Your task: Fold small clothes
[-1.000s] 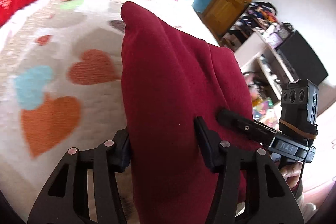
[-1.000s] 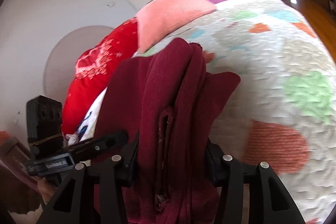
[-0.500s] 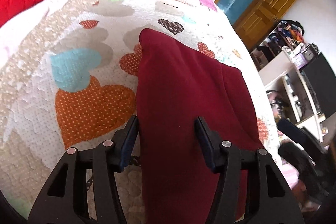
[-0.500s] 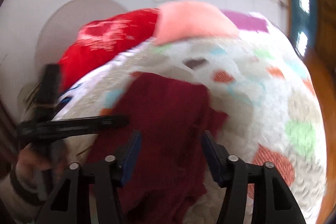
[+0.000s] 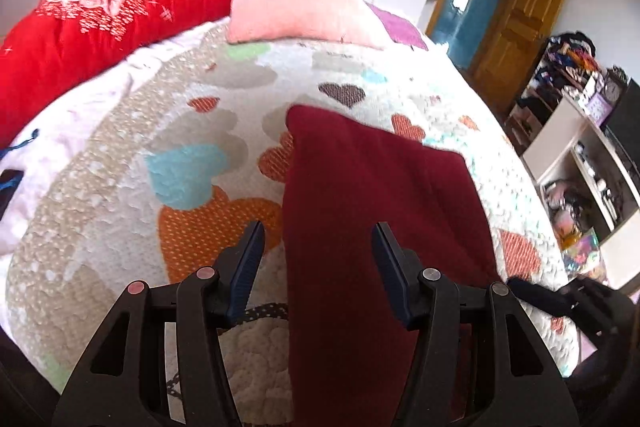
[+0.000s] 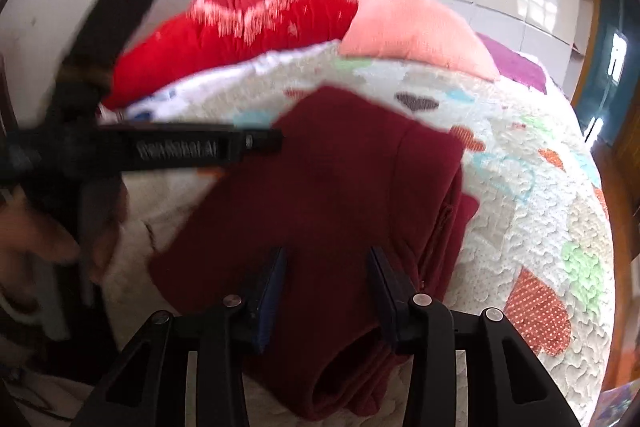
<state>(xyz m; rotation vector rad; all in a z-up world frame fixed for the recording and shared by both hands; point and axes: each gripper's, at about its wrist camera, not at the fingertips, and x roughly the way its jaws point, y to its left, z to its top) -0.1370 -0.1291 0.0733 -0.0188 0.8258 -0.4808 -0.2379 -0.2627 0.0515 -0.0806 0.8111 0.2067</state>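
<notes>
Left tool [image 6: 256,141] blurs in right wrist view; maroon garment [image 5: 360,227] cut off at btm edge; shelf clutter [image 5: 576,211] too small.

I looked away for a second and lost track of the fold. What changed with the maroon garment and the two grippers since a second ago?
Both grippers let go: the left gripper and right gripper, clamped on the maroon garment a second ago, now stand open and drawn back above it. The garment, then held up bunched, now lies folded flat on the heart quilt. The red blanket and pink pillow kept their places.
</notes>
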